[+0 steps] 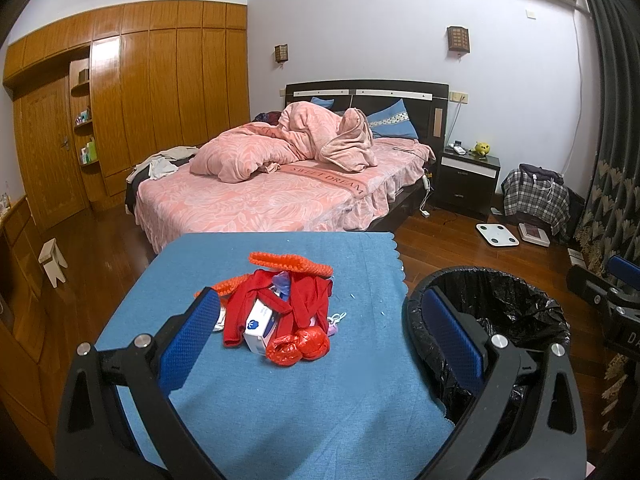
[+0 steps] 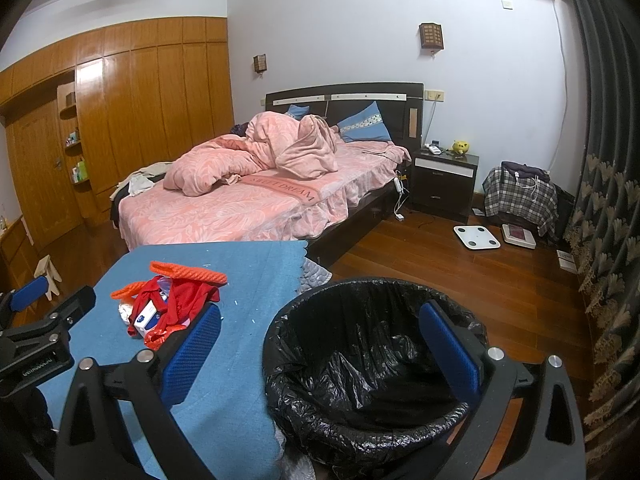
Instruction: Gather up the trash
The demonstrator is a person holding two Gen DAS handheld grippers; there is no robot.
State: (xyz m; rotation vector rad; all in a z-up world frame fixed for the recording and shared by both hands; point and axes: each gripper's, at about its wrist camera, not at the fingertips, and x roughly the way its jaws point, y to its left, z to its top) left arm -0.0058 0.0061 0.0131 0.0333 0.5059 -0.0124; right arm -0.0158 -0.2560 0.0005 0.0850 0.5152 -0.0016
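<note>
Both wrist views face bedward – sharing table (image 1: 280, 400), bin (image 2: 360, 432).

Trash pile (image 1: 280, 312) on the blue tablecloth (image 1: 280, 400): red cloth (image 1: 308, 304) drapes over the white box (image 1: 260, 326), box print too small to read; a pale item under the pile's left side, mostly hidden, can't identify. In the right wrist view the right gripper's (image 2: 320, 344) left finger covers the pile's near edge and red bag (image 2: 158, 338). Bin (image 1: 520, 292) near rim hidden behind the left gripper's (image 1: 320, 340) right finger; bin bottom cut by the right wrist frame edge; liner folds hide the bin's inside. Table legs unseen under the cloth. Other gripper cut by the frame edge in both views. Shelf items (image 1: 86, 152) and nightstand objects (image 2: 434, 149) too small to tell.
</note>
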